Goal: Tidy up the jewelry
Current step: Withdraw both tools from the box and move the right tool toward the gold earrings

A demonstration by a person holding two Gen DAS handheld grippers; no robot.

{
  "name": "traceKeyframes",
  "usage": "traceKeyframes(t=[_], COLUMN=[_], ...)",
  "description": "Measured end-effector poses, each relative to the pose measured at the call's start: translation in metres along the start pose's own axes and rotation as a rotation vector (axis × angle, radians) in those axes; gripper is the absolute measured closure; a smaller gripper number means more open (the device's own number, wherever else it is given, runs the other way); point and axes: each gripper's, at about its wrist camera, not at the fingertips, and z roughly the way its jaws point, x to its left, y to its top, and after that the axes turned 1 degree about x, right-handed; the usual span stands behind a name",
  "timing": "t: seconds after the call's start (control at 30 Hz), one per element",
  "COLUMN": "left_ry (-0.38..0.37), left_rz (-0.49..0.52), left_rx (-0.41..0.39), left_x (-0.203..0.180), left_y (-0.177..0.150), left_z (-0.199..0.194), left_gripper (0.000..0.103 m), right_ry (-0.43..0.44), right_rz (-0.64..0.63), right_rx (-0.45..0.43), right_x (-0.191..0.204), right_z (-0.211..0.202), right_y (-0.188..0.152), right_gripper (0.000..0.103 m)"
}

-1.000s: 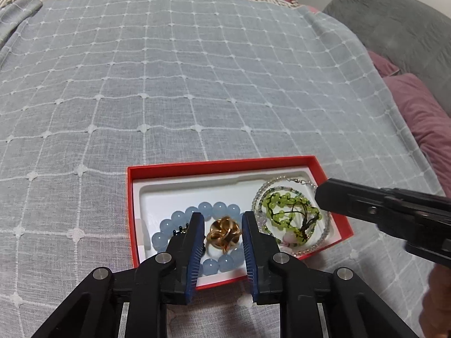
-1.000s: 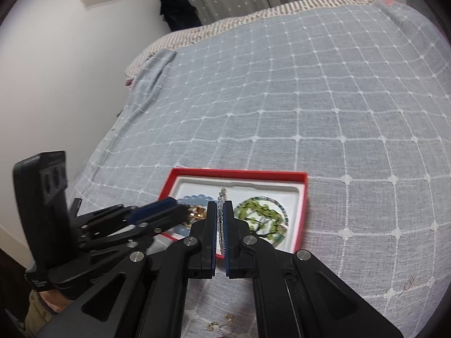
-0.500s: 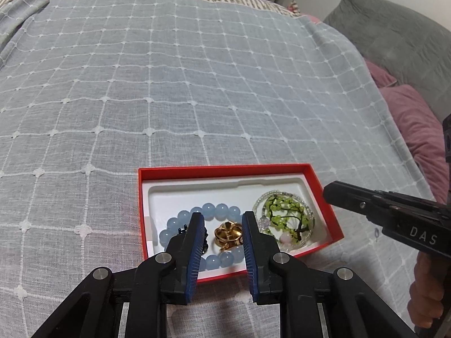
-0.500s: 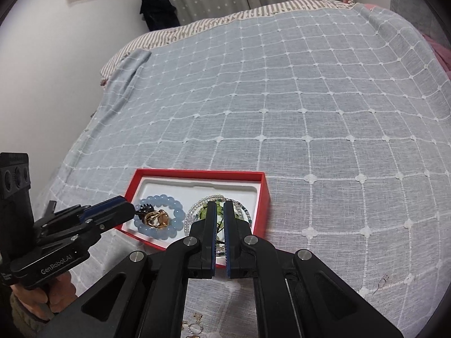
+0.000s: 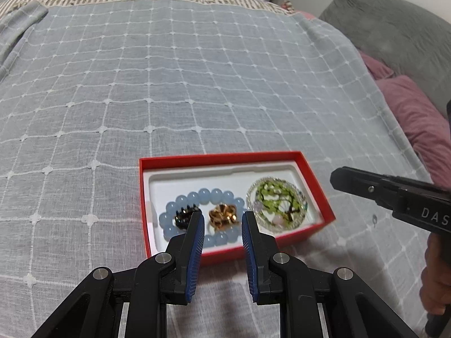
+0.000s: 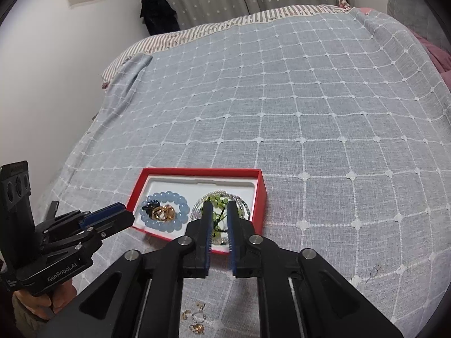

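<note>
Blue-padded right hand-held gripper (image 6: 219, 209) opening, empty, above red box (image 6: 260, 194); left hand-held gripper (image 5: 222, 219) slightly open, empty.

Both units are matte black plastic linkages with silver pivot screws and ribbed blue pads lining the jaws. Left gripper (image 5: 222, 219) has white "GenRobot.AI" lettering on its body and a boxy black block with round holes on top. Right gripper (image 6: 219, 208) shows white "DAS" lettering on its side.
</note>
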Motion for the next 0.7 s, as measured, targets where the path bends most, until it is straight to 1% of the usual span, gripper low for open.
traceKeyframes(t=[0.03,0.13,0.2,0.33,0.4,0.47,0.5,0.6,0.67,0.7], left_ry=[0.002,-0.006,-0.014,-0.027,-0.038,-0.038,-0.030,-0.014,-0.012,-0.010], left_rz=[0.010,0.027,0.023,0.010,-0.005,-0.010,-0.010,-0.025,-0.050,-0.066], left_rx=[0.004,0.025,0.050,0.074,0.086,0.098,0.110,0.140,0.152,0.156], left_x=[-0.001,-0.003,-0.002,-0.001,0.000,-0.001,-0.003,-0.002,0.002,0.005], left_y=[-0.002,-0.007,-0.012,-0.017,-0.019,-0.021,-0.024,-0.032,-0.036,-0.038], left_z=[-0.001,-0.001,0.001,0.002,0.003,0.004,0.005,0.007,0.007,0.006], left_gripper=[0.081,0.081,0.081,0.081,0.081,0.081,0.081,0.081,0.078,0.078], right_ry=[0.003,0.000,-0.017,0.009,-0.009,-0.035,-0.033,-0.031,-0.023,-0.008], right_rz=[0.001,-0.006,-0.016,-0.017,-0.053,-0.073,-0.069,-0.028,-0.027,-0.049], right_rx=[0.006,0.025,0.033,0.052,0.073,0.069,0.060,0.039,0.076,0.107], right_x=[0.000,0.000,0.002,0.009,0.015,0.016,0.014,0.002,0.003,0.009], right_z=[-0.002,-0.012,-0.018,-0.027,-0.030,-0.036,-0.039,-0.044,-0.035,-0.028], right_y=[-0.003,-0.015,-0.021,-0.037,-0.049,-0.056,-0.057,-0.057,-0.063,-0.068], right_gripper=[0.083,0.080,0.080,0.080,0.080,0.080,0.080,0.080,0.080,0.080])
